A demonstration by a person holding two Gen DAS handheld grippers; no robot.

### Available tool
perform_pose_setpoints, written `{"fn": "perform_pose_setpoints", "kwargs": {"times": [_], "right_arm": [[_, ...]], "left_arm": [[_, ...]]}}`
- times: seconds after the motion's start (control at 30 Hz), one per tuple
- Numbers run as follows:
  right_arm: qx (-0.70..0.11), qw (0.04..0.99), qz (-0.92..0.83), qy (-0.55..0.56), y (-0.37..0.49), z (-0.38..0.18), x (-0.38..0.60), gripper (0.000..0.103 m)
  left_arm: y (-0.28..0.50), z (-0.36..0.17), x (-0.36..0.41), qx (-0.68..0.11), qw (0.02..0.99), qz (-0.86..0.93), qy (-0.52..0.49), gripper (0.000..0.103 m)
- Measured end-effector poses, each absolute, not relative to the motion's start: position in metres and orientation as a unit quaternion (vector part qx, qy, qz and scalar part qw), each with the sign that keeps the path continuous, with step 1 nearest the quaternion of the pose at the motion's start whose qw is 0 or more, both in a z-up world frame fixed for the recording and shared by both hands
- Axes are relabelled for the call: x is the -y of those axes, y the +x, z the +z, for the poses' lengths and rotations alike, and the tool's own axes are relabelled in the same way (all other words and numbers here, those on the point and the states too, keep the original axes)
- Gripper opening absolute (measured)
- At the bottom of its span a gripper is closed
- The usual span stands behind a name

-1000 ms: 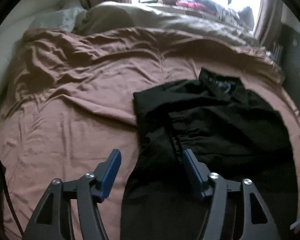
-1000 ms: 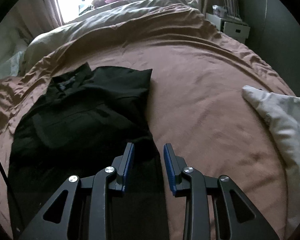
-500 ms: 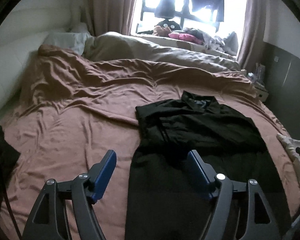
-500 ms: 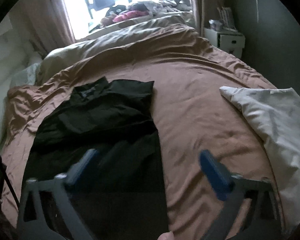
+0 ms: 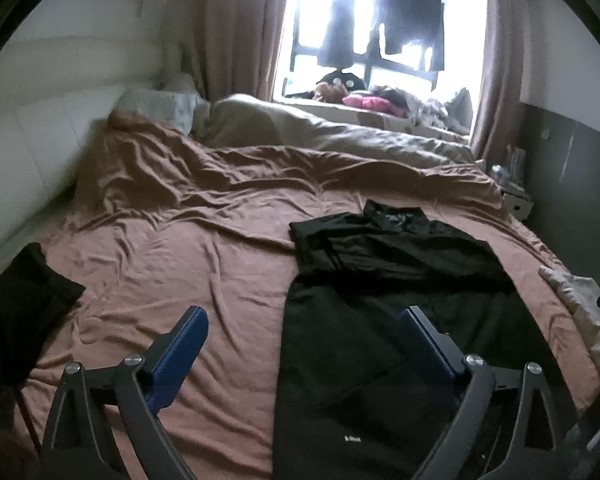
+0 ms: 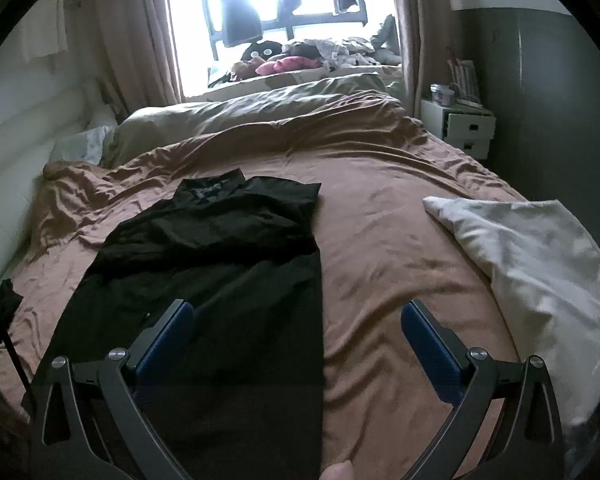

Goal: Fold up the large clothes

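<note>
A large black garment (image 5: pixel 384 292) lies flat on the brown bed cover (image 5: pixel 188 248), collar toward the window, sleeves folded across the chest. It also shows in the right wrist view (image 6: pixel 220 264). My left gripper (image 5: pixel 304 334) is open and empty, held above the garment's left edge near its hem. My right gripper (image 6: pixel 298 330) is open and empty, held above the garment's right edge near its hem. Neither gripper touches the cloth.
A white cloth (image 6: pixel 540 268) lies on the bed's right side. A dark cloth (image 5: pixel 24 292) lies at the bed's left edge. A beige duvet (image 5: pixel 324 136) and pillows sit at the far end under the window. A white nightstand (image 6: pixel 464 128) stands at right.
Both grippers have pulled back and risen away from the garment. The right gripper's jaws have opened wide from nearly closed. The left stays open.
</note>
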State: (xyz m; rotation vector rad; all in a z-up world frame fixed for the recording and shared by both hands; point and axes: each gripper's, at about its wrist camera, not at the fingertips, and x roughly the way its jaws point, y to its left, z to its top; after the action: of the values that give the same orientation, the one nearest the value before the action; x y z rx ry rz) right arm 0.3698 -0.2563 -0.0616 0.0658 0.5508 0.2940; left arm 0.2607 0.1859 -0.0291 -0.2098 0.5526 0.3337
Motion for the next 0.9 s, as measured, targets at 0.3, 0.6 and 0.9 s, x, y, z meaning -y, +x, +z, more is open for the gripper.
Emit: {"fn": "perform_pose_setpoints", "kwargs": {"times": [0.3,0.6,0.9], "right_arm": [[-0.246,0.957,0.153,0.033,0.314,-0.074,0.273,0.103],[-0.251,0.952,0.167,0.052,0.267,-0.094,0.286,0.103],[-0.284,0.939,0.175,0.081,0.246,-0.113,0.289,0.103]], "left_arm": [[0.210,-0.034,-0.173,-0.258,0.946,0.153,-0.127,0.098],[0.166,-0.039,-0.156,-0.254,0.947,0.147,-0.129,0.101],[0.142,-0.057,-0.152,-0.266,0.948,0.128,-0.115,0.103]]}}
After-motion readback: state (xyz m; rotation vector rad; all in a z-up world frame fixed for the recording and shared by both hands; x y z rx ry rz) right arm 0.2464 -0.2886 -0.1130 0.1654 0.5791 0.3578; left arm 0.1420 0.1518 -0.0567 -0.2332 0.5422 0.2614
